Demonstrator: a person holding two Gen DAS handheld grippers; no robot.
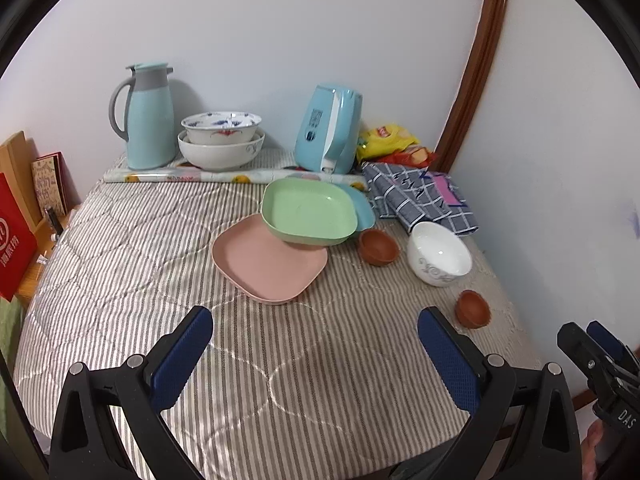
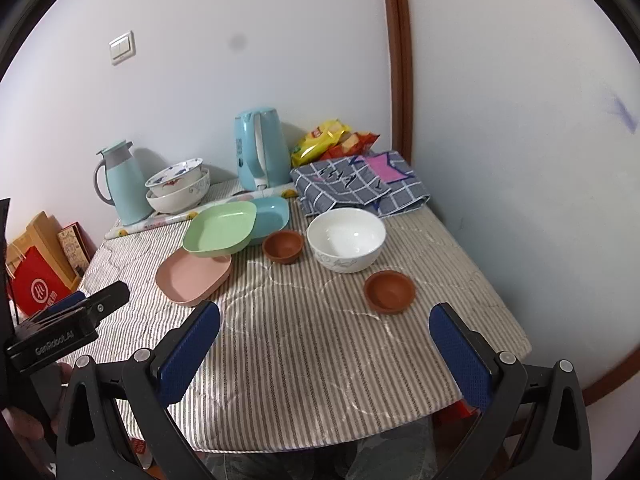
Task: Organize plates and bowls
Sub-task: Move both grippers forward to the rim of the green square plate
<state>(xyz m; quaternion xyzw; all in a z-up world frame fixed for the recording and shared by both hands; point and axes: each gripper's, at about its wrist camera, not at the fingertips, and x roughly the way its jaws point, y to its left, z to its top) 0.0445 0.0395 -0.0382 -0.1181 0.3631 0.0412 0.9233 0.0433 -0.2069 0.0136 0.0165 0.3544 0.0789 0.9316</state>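
On the striped table a green plate (image 1: 310, 212) (image 2: 220, 229) leans over a pink plate (image 1: 268, 266) (image 2: 192, 274) and a blue plate (image 1: 362, 206) (image 2: 270, 214). A white bowl (image 1: 439, 254) (image 2: 346, 238) stands to the right, with two small brown bowls (image 1: 378, 246) (image 1: 472, 308) (image 2: 283, 246) (image 2: 389, 291) near it. Two stacked bowls (image 1: 221, 140) (image 2: 178, 188) sit at the back. My left gripper (image 1: 314, 354) is open and empty, above the near table. My right gripper (image 2: 326, 350) is open and empty, near the front edge.
A teal thermos jug (image 1: 146, 114) (image 2: 120, 182), a blue kettle (image 1: 330, 128) (image 2: 260, 148), snack bags (image 1: 390, 142) (image 2: 328, 138) and a checked cloth (image 1: 416, 196) (image 2: 360, 182) line the back. A red bag (image 1: 14, 240) (image 2: 36, 286) stands left. Walls close the back and right.
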